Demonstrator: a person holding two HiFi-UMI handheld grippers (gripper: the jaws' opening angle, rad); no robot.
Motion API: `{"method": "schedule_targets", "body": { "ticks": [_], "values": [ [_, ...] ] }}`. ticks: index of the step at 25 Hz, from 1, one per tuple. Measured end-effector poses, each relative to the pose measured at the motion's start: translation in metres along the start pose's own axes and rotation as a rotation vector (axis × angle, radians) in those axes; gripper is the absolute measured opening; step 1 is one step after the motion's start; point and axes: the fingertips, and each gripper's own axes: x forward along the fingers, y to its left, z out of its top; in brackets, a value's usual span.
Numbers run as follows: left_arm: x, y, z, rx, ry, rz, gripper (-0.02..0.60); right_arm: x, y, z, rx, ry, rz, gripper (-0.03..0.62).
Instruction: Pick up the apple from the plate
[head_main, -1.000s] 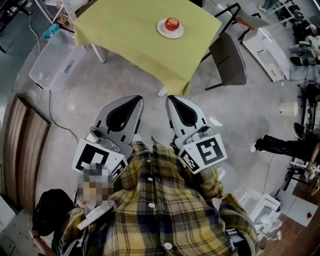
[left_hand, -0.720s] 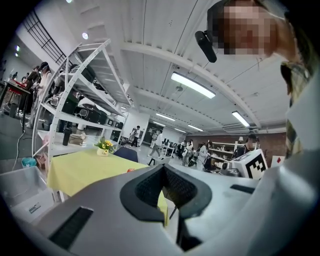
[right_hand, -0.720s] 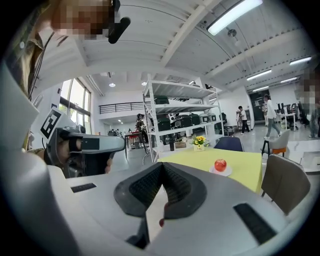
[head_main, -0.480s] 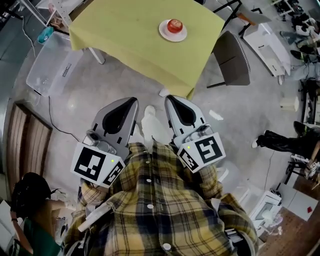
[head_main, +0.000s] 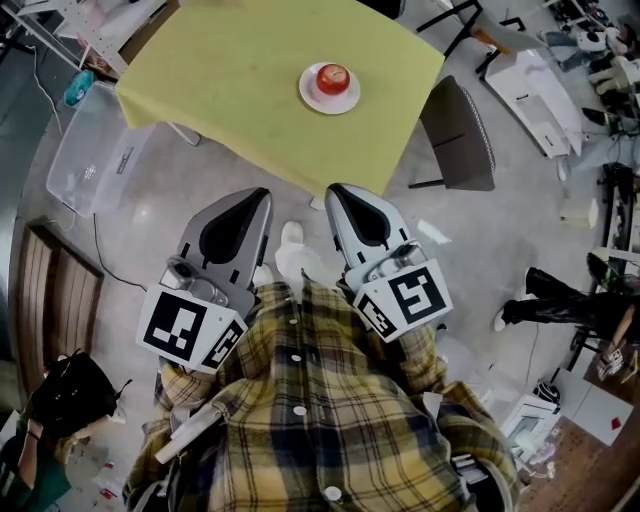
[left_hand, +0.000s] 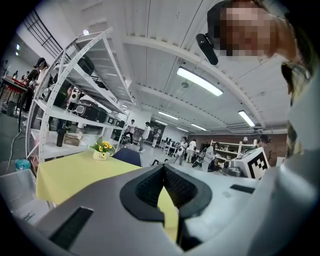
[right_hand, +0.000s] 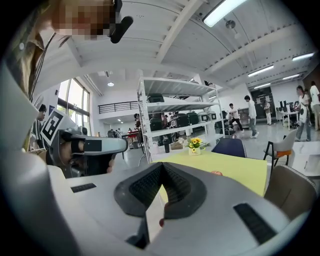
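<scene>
Both claws are held out side by side over the concrete floor (head_main: 160, 215), in front of a person in a plaid shirt (head_main: 310, 400). The left claw (head_main: 262, 195) and the right claw (head_main: 337, 190) each have their jaws pressed together, with nothing in them. The apple (head_main: 333, 77) sits on a white plate (head_main: 312, 98) on the yellow tabletop (head_main: 230, 80), well ahead of both claws and nearer the tabletop's right edge than its left. The tabletop's near corner points at the gap between the two claw tips. A grey chair (head_main: 458, 130) stands beside the right edge, and a clear plastic bin (head_main: 95, 150) lies on the floor off the left corner. Bare floor stretches along the near left edge. A pot of yellow flowers (left_hand: 101, 149) stands at the tabletop's far side.
</scene>
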Motion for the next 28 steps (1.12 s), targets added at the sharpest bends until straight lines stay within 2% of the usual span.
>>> {"method": "schedule_targets", "body": {
  "ticks": [8, 18, 24, 28],
  "values": [
    [0.060, 0.005, 0.019, 0.025, -0.016, 0.003, 0.006, 0.023, -0.055, 0.012, -0.020, 0.007, 0.016, -0.003],
    [0.099, 0.020, 0.030, 0.031, -0.022, -0.015, 0.006, 0.043, -0.089, 0.013, -0.028, 0.027, -0.007, -0.003],
    [0.121, 0.047, 0.033, 0.021, 0.000, -0.055, 0.006, 0.077, -0.100, 0.009, -0.010, 0.054, -0.038, -0.003],
    [0.137, 0.076, 0.045, 0.032, 0.028, -0.116, 0.006, 0.107, -0.109, 0.017, 0.020, 0.050, -0.096, -0.003]
  ]
}}
